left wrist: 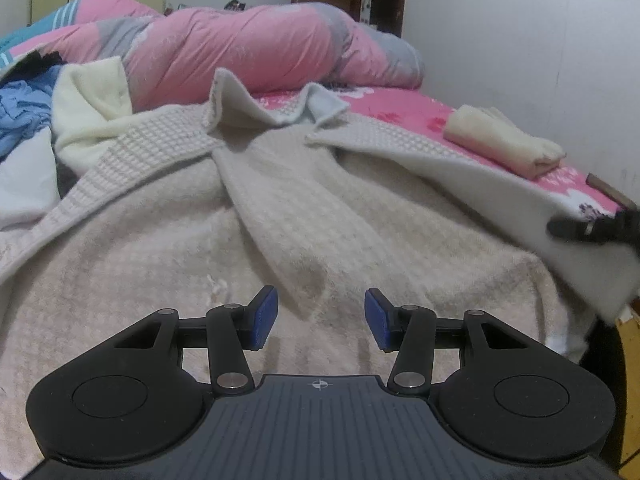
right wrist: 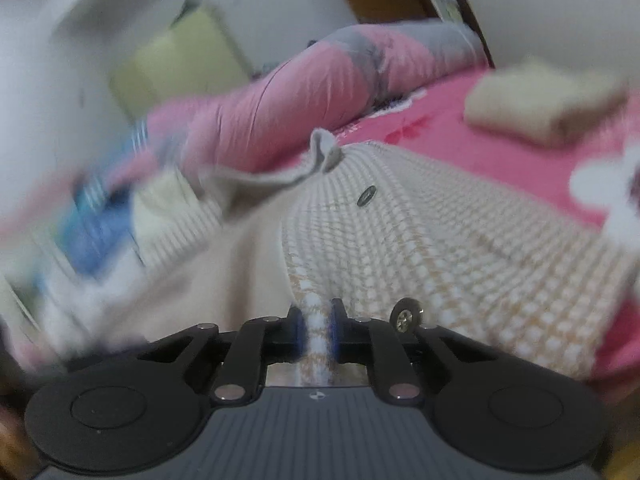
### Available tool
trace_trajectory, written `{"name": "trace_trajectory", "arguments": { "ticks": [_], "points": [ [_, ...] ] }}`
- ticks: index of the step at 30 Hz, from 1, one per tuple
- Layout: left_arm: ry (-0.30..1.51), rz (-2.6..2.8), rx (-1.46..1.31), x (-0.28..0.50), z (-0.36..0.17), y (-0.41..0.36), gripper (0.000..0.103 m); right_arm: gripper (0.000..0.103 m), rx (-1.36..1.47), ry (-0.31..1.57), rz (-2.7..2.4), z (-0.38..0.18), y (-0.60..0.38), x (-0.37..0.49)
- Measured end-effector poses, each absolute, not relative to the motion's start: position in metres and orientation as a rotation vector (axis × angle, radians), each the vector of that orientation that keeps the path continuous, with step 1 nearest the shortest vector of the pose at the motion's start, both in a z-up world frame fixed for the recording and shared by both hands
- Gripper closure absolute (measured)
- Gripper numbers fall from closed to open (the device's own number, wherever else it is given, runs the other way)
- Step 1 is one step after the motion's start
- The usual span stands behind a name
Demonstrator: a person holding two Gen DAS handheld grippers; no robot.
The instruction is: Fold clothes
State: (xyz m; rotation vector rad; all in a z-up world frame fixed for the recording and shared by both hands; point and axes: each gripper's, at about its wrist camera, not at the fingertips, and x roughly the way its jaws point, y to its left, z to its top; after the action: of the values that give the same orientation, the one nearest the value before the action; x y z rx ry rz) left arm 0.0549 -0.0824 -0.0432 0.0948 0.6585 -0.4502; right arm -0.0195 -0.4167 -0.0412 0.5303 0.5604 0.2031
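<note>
A beige waffle-knit cardigan (left wrist: pixel 280 208) lies spread on the bed, collar away from me. My left gripper (left wrist: pixel 320 318) is open and empty just above its lower part. My right gripper (right wrist: pixel 318 326) is shut on the cardigan's front edge (right wrist: pixel 400 240), beside a round metal button (right wrist: pixel 406 316), and holds that panel lifted. The right gripper also shows in the left wrist view (left wrist: pixel 592 228) at the far right, holding up the cardigan's right panel. The right wrist view is motion-blurred.
A rolled pink and grey quilt (left wrist: pixel 248 48) lies across the back of the bed. A folded cream garment (left wrist: pixel 504 140) rests on the pink sheet (left wrist: pixel 400 108) at right. A pile of blue and cream clothes (left wrist: pixel 36 112) sits at left. A white wall runs along the right.
</note>
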Motion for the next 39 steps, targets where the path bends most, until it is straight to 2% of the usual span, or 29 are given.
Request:
{"name": "trace_trajectory", "arguments": {
  "ticks": [10, 16, 19, 22, 27, 30, 36, 39],
  "points": [
    [0.703, -0.445, 0.161, 0.060, -0.057, -0.099, 0.055, 0.095, 0.919, 0.492, 0.197, -0.059, -0.518, 0.023],
    [0.670, -0.479, 0.139, 0.080, -0.047, -0.117, 0.055, 0.095, 0.840, 0.230, 0.138, 0.044, -0.595, 0.077],
    [0.673, -0.492, 0.125, 0.088, -0.049, -0.127, 0.055, 0.095, 0.770, 0.135, 0.038, 0.071, -0.619, 0.084],
    [0.702, -0.494, 0.140, 0.091, -0.061, -0.131, 0.055, 0.095, 0.822, 0.152, -0.072, 0.044, -0.642, 0.082],
    [0.721, -0.506, 0.148, 0.093, -0.069, -0.127, 0.052, 0.094, 0.881, 0.440, -0.351, -0.059, -0.670, 0.080],
    [0.725, -0.508, 0.135, 0.095, -0.069, -0.123, 0.052, 0.090, 0.897, 0.481, -0.390, -0.077, -0.663, 0.072],
    [0.726, -0.484, 0.119, 0.091, -0.067, -0.113, 0.050, 0.087, 0.622, 0.263, -0.438, -0.005, -0.621, 0.063],
    [0.724, -0.461, 0.097, 0.084, -0.066, -0.105, 0.049, 0.086, 0.595, 0.233, -0.261, 0.020, -0.589, 0.068]
  ]
}}
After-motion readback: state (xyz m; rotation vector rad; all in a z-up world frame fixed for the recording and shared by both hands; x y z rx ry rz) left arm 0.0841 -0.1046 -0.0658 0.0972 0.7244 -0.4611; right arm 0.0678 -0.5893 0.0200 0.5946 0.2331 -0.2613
